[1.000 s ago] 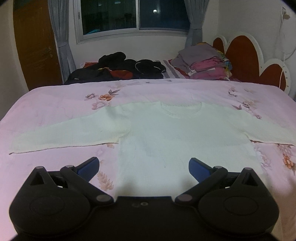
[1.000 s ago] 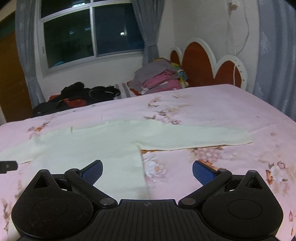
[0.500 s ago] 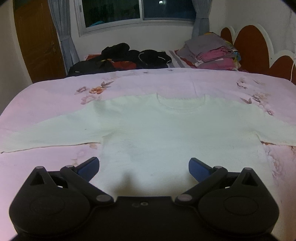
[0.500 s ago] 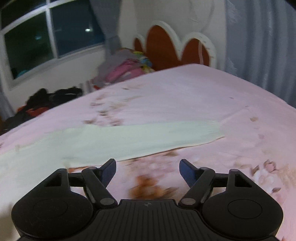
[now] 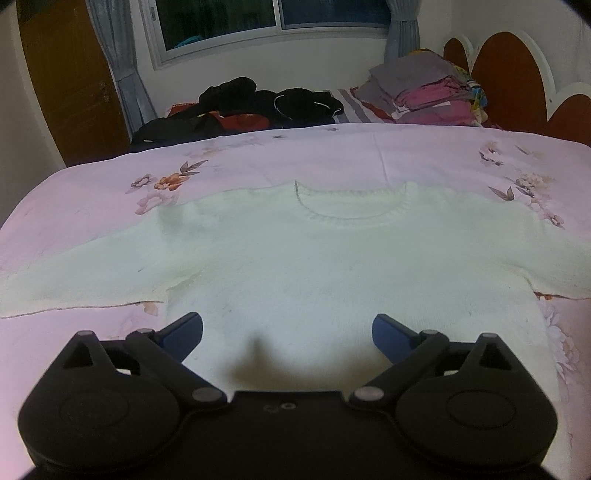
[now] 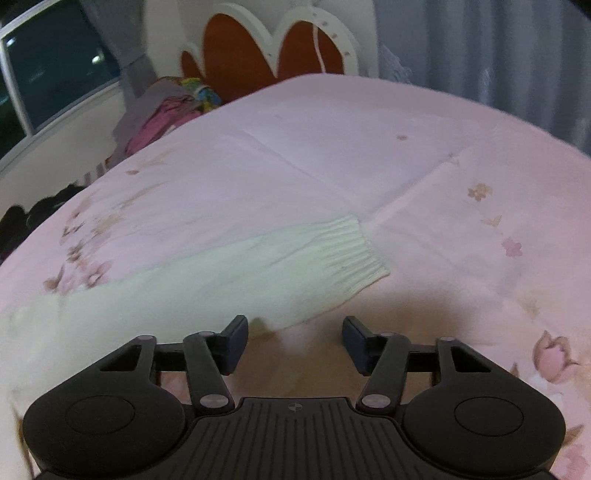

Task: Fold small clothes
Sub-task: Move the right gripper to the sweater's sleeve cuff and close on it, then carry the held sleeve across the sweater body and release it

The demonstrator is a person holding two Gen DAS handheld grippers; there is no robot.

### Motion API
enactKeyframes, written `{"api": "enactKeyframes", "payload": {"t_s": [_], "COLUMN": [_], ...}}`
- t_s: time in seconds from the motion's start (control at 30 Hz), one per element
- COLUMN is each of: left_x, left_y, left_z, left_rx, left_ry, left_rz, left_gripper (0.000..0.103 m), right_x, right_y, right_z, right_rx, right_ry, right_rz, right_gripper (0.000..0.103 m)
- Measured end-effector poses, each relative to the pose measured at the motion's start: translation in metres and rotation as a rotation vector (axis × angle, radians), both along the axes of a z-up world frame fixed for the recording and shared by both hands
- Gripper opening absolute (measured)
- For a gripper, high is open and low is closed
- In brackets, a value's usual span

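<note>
Nearest in the left wrist view, the left gripper fills the bottom of the frame, pitched down over the lower body of the sweater; jaws wide apart, nothing between them, pads clear of the knit. Sweater lies flat, front up, on the pink floral bedspread, neckline at frame centre, sleeves running out to both side edges. Beyond the bedspread's far edge: dark clothes upper centre, a folded stack upper right, headboard at far right. Window along the top, curtain and wooden door upper left.

Right wrist view, some blur: right gripper at bottom centre, angled down, jaws part-open and closing, nothing between the pads. Sleeve cuff lies flat on the bedspread at mid-frame; the sleeve's near edge is just beyond the left fingertip. Headboard and curtain sit along the top.
</note>
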State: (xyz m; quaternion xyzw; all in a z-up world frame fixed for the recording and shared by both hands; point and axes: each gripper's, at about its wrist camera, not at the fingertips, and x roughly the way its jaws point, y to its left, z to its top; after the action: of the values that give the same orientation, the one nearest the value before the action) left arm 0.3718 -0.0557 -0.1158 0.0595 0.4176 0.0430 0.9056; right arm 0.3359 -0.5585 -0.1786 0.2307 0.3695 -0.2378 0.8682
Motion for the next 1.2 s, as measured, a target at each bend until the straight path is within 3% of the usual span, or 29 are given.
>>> {"api": "enactKeyframes", "payload": {"t_s": [0.13,0.23,0.4,0.57,0.73,0.9,1.1,1.2], "left_x": [0.005,0.008,0.011,0.009,0.004,-0.004,-0.012,-0.014], "left_y": [0.001,0.003,0.008,0.019,0.042,0.080,0.135,0.159], "left_z": [-0.002,-0.004,-0.004,0.003,0.012,0.019,0.021,0.021], "left_rx": [-0.011,-0.030,-0.058,-0.083,-0.112,-0.135,-0.137,-0.130], "left_ry": [0.010,0.028,0.034,0.016,-0.016,-0.046,-0.056,-0.058], "left_rz": [0.003,0.003,-0.001,-0.009,0.009,0.024,0.085,0.111], "left_gripper": [0.097,0.090,0.084,0.082,0.082,0.082,0.082,0.082], "right_x": [0.008,0.010,0.010,0.012,0.022,0.040,0.061,0.065], "right_y": [-0.013,-0.014,-0.006,0.031,0.104,0.208,0.337,0.403], "right_z": [-0.005,-0.005,0.007,0.042,0.081,0.105,0.098,0.081], "right_rx": [0.007,0.006,-0.024,-0.071,-0.084,-0.070,0.001,0.039], "right_ry": [-0.041,-0.067,-0.126,-0.215,-0.305,-0.364,-0.356,-0.318], "right_rz": [-0.025,-0.014,0.012,0.116,0.288,0.482,0.672,0.757], "right_gripper": [0.026,0.007,0.005,0.005,0.005,0.005,0.005,0.005]}}
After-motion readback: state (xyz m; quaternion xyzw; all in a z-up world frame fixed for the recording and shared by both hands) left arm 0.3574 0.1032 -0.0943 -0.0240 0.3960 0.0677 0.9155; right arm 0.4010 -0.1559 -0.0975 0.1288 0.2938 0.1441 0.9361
